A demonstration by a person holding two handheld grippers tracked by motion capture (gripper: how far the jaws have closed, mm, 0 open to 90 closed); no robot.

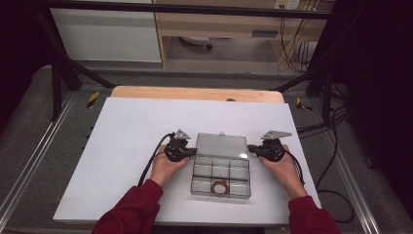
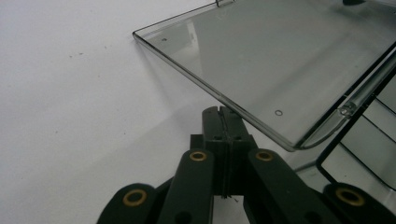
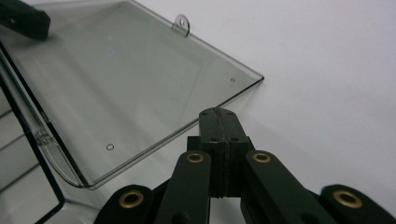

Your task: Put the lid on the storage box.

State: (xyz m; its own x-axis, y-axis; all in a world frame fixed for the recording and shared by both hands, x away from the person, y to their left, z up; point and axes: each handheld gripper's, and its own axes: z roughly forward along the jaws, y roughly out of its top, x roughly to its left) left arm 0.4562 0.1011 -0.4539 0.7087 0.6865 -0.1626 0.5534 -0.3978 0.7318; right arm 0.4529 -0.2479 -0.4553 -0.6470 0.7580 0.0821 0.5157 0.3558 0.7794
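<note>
The clear plastic compartment box (image 1: 220, 176) sits in the middle of the near half of my white tabletop (image 1: 131, 146), between my two hands, and its clear flat lid (image 1: 221, 145) is swung open and lies back on the far side. Inside, dividers split the box into two rows of small cells, and a brown ring-shaped thing (image 1: 220, 187) lies in the middle cell of the near row; I cannot tell what it is made of. My left tongs (image 1: 193, 152) sit at the left edge of the box, about where the lid hinges on, with the jaws pressed fully together and nothing between them; in the left gripper view the closed tips (image 2: 223, 122) lie just under the lid's (image 2: 280, 65) side edge. My right tongs (image 1: 250, 147) mirror them at the right edge, likewise closed tight and empty, the tips (image 3: 219, 122) just beside the lid's (image 3: 121, 93) edge near its corner. Whether either pair actually touches the plastic I cannot tell. A small clasp tab (image 3: 181, 23) stands at the lid's far edge. My red sleeves (image 1: 131, 209) come in from the near side, and a bare wooden strip (image 1: 195, 92) shows beyond the white sheet.
</note>
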